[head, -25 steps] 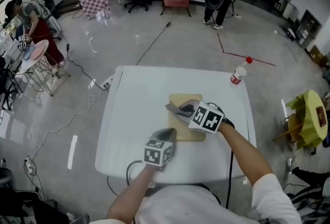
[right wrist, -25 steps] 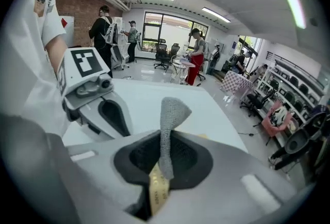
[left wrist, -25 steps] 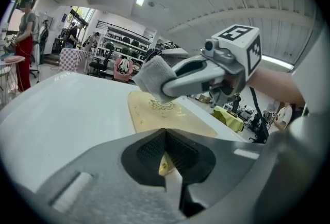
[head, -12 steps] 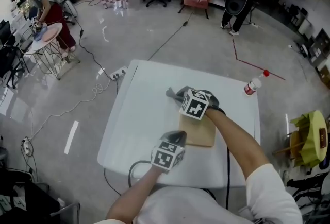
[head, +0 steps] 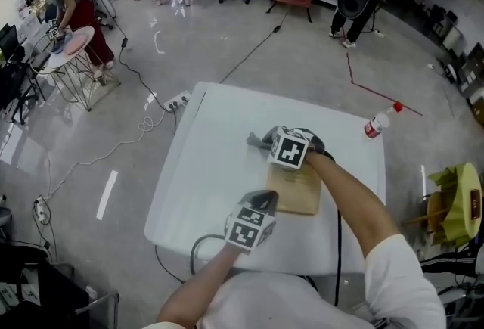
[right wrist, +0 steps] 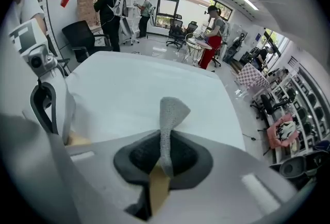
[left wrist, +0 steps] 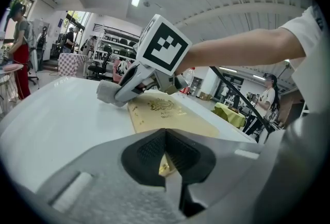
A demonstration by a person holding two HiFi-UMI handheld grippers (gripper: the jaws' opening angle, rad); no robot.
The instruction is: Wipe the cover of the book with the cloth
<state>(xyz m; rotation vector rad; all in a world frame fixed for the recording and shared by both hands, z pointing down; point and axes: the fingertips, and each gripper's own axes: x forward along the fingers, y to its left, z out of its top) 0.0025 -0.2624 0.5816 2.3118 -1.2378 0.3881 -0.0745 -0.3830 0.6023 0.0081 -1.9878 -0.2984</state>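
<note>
A tan book (head: 299, 190) lies flat on the white table (head: 208, 157), its cover printed with a gold emblem (left wrist: 164, 108). My right gripper (head: 266, 143) is shut on a grey cloth (head: 257, 141), which hangs at the book's far left corner, partly over the table. In the right gripper view the cloth (right wrist: 170, 114) sticks up from the shut jaws (right wrist: 164, 162). My left gripper (head: 265, 200) is shut, with its tips at the book's near left corner. The left gripper view shows tan cover through the gap under the tips (left wrist: 166, 138).
A plastic bottle with a red cap (head: 380, 122) stands at the table's far right corner. A black cable (head: 195, 246) loops at the near edge. People, chairs and small tables are spread over the floor beyond. A yellow-green stool (head: 454, 203) stands to the right.
My right gripper has drawn the cloth from the middle of the cover toward the book's far left corner. The left gripper has stayed at the near corner.
</note>
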